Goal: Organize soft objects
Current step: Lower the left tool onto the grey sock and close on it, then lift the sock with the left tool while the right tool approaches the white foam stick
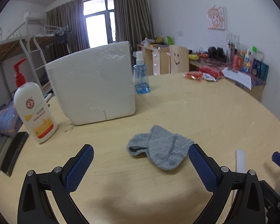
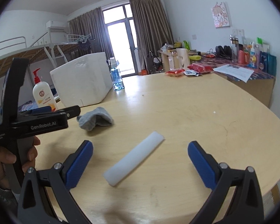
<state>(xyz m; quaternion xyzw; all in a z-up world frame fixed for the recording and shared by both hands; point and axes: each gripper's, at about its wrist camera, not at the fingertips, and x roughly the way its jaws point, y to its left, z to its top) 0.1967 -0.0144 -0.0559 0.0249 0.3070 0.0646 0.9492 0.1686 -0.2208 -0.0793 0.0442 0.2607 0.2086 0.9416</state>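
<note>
A crumpled grey sock (image 1: 159, 146) lies on the wooden table (image 1: 205, 115), just ahead of my left gripper (image 1: 141, 149), which is open and empty; the sock's right edge is near the right fingertip. The sock also shows in the right wrist view (image 2: 95, 118). A white foam strip (image 2: 133, 158) lies on the table between the fingers of my right gripper (image 2: 140, 147), which is open and empty above it. The strip shows at the right edge of the left wrist view (image 1: 240, 160). A white foam box (image 1: 92, 85) stands behind the sock.
A white lotion bottle with a red pump (image 1: 34, 108) stands left of the box, a blue spray bottle (image 1: 141, 75) to its right. A dark flat object (image 1: 14, 152) lies at the table's left edge. Snack packets (image 1: 203, 74) lie at the far side.
</note>
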